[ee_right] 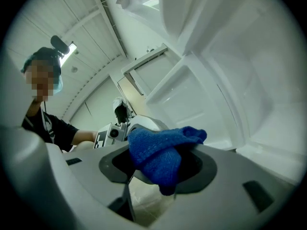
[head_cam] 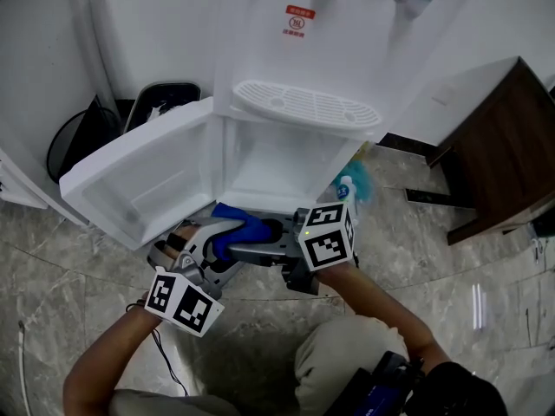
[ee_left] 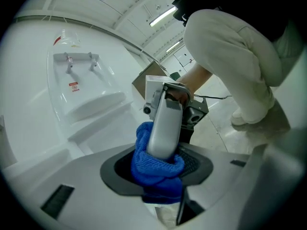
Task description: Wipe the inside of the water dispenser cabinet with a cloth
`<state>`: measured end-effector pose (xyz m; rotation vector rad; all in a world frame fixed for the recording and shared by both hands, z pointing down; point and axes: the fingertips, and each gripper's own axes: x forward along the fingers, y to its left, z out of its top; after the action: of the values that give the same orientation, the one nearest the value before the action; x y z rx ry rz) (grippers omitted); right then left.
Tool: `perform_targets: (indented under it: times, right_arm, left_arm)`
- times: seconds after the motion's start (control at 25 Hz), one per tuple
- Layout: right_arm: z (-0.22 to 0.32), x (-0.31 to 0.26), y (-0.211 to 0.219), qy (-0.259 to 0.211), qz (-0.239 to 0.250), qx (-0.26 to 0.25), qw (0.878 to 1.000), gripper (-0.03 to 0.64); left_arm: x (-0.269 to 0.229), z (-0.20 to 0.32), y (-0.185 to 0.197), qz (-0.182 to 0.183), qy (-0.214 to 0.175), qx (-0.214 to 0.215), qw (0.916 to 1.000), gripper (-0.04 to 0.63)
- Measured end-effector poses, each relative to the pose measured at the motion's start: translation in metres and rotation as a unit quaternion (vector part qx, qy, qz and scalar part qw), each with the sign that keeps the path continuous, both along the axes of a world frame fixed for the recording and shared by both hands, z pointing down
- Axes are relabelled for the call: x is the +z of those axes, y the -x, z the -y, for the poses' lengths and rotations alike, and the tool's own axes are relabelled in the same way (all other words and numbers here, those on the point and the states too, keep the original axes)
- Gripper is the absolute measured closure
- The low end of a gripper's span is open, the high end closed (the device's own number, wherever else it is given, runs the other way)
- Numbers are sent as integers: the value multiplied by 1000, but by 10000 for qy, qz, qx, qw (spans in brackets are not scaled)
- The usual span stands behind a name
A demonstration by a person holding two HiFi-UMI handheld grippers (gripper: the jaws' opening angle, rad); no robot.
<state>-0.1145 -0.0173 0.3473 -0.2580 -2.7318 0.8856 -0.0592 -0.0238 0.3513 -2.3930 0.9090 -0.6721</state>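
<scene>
Blue cloth (head_cam: 236,230) sits low in front of the open water dispenser cabinet (head_cam: 282,165), not inside it yet. Both grippers meet on it. The left gripper (ee_left: 158,174) has its fingers squeezed on the cloth, so it cannot drop. The right gripper (ee_right: 160,166) has its fingers apart around the cloth, maybe letting go. The door (head_cam: 130,180) stands wide open to make room for wiping.
</scene>
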Motion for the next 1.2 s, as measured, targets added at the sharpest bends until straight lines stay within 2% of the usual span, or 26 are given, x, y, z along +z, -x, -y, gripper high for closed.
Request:
perform_targets:
  times: [0.12,0.2,0.28,0.36,0.48,0.56,0.64,0.72,0.76,0.84,0.88,0.92,0.96,1.08,1.2]
  right_arm:
    - [5,-2,-10,158,37,54,9999,398]
    - [16,-2,-19,228,89,211,9995,396]
    - [33,-1,-32,270,117,547,9981,396]
    - [54,-2,-49,94,67,1007,9948,396]
    - [84,-10,-71,-482,-32,1657,9850,421]
    - [99,-19,-84,-940,-25,2002,9752,494]
    - [106,-32,-92,-1441,80,2131,9663,564]
    - [105,-42,-97,-2023,180,2086,9567,593]
    - [103,-46,-99,-2442,187,2056,9475,601]
    - [96,-49,-103,-3442,138,2092,9152,618]
    - [92,-47,-106,-3773,101,2158,9005,618]
    - [88,-42,-108,-3909,40,2210,8935,618]
    - [85,-35,-112,-3906,-49,2235,8930,618]
    - [93,-26,-124,-3587,-117,2378,9026,618]
    - [103,-30,-137,-3426,-6,2527,9048,618]
  left_arm:
    - [-1,2,-4,-127,84,76,9999,437]
    - [0,9,-4,-303,213,45,9993,452]
    - [2,22,0,-478,380,-89,9981,460]
    - [3,37,3,-721,553,-257,9955,463]
    - [11,59,4,-1027,797,-439,9905,466]
    - [18,71,3,-1256,997,-538,9856,466]
    - [21,84,0,-1433,1155,-652,9808,466]
    - [25,97,-5,-1642,1333,-742,9746,466]
    - [28,103,-8,-1794,1446,-780,9700,466]
    - [34,114,-13,-2133,1696,-839,9585,466]
    - [37,118,-16,-2273,1806,-851,9531,466]
    - [42,121,-19,-2359,1896,-857,9492,466]
    - [47,124,-23,-2384,1969,-865,9471,466]
    - [69,134,-32,-2287,2132,-928,9453,466]
    - [91,154,-43,-2074,2208,-1007,9477,466]
